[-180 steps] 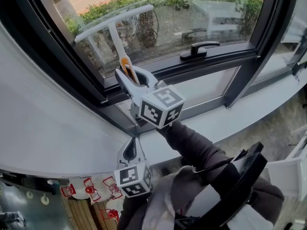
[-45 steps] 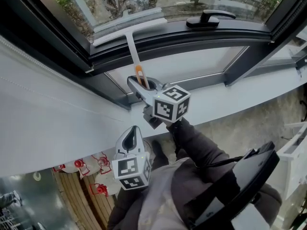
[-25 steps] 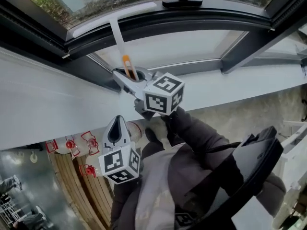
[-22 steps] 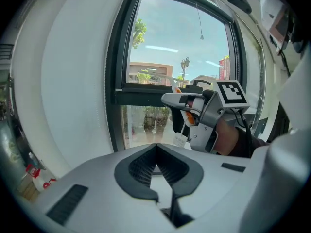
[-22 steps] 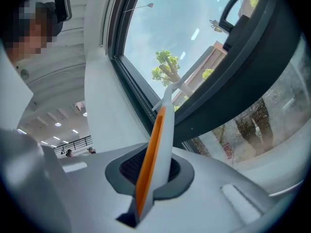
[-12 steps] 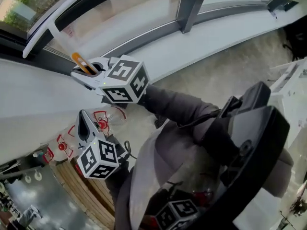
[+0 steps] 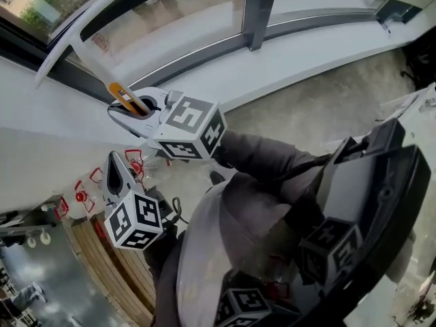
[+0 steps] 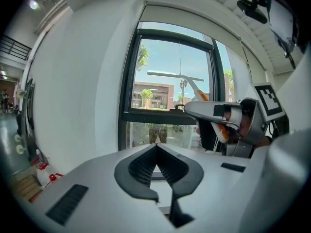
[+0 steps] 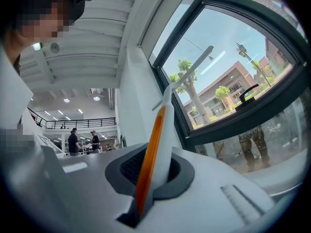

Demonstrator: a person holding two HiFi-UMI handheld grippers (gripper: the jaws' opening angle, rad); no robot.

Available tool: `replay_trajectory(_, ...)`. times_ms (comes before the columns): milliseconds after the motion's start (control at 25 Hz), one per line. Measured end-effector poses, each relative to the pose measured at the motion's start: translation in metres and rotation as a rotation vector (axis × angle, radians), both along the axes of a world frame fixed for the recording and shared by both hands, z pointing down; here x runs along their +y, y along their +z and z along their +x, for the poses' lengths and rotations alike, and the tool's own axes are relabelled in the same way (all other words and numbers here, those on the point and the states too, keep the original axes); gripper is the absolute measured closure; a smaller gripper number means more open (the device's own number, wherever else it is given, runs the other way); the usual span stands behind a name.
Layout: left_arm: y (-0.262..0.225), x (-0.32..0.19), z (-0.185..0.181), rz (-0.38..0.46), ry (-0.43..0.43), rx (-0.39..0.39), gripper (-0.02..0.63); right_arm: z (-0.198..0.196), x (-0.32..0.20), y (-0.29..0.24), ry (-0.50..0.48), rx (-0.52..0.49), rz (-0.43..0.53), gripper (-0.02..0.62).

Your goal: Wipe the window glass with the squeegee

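The squeegee (image 7: 82, 26) is white, with a long blade and an orange stripe down its handle (image 7: 121, 95). My right gripper (image 7: 126, 107) is shut on that handle, with the blade held up at the head view's upper left beside the dark window frame. In the right gripper view the handle (image 9: 151, 149) rises from the jaws and the blade (image 9: 190, 73) stands before the window glass (image 9: 238, 52). My left gripper (image 7: 114, 162) hangs below the right one, shut and holding nothing. In the left gripper view (image 8: 156, 148) the jaws meet at the tip, facing the window glass (image 8: 163, 67).
A dark mullion (image 7: 259, 5) splits the window above a pale sill (image 7: 327, 43). A black window handle (image 9: 248, 93) sits on the sash. Red-wheeled items (image 7: 85, 195) and wooden slats (image 7: 116, 271) lie at lower left. Marker cubes (image 7: 327, 247) hang at the person's front.
The squeegee blade has left the bottom of the pane and swung up and to the left. Both grippers moved with it, and the head view has turned.
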State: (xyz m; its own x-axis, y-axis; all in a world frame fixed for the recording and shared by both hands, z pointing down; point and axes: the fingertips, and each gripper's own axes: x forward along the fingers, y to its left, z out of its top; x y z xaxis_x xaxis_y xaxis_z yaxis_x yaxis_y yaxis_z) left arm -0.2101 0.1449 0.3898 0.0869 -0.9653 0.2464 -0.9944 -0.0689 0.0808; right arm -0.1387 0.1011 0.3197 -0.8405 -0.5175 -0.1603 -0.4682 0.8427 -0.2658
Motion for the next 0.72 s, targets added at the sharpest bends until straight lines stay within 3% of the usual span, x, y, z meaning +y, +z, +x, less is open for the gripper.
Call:
replay_trajectory(120, 0.002, 0.010, 0.020, 0.012, -0.028, 0.016, 0.606, 0.022, 0.015, 0.001, -0.029, 0.019, 0.020, 0.594)
replay_trajectory(280, 0.014, 0.015, 0.043, -0.017, -0.013, 0.032, 0.606, 0.059, 0.030, 0.010, 0.012, 0.059, 0.023, 0.594)
replay_trajectory(520, 0.018, 0.005, 0.079, -0.024, 0.004, 0.023, 0.606, 0.095, 0.019, 0.021, 0.035, 0.062, 0.009, 0.594)
replay_trajectory(720, 0.014, 0.002, 0.098, -0.028, 0.031, 0.020, 0.606, 0.103, 0.010, 0.015, 0.040, 0.060, 0.004, 0.594)
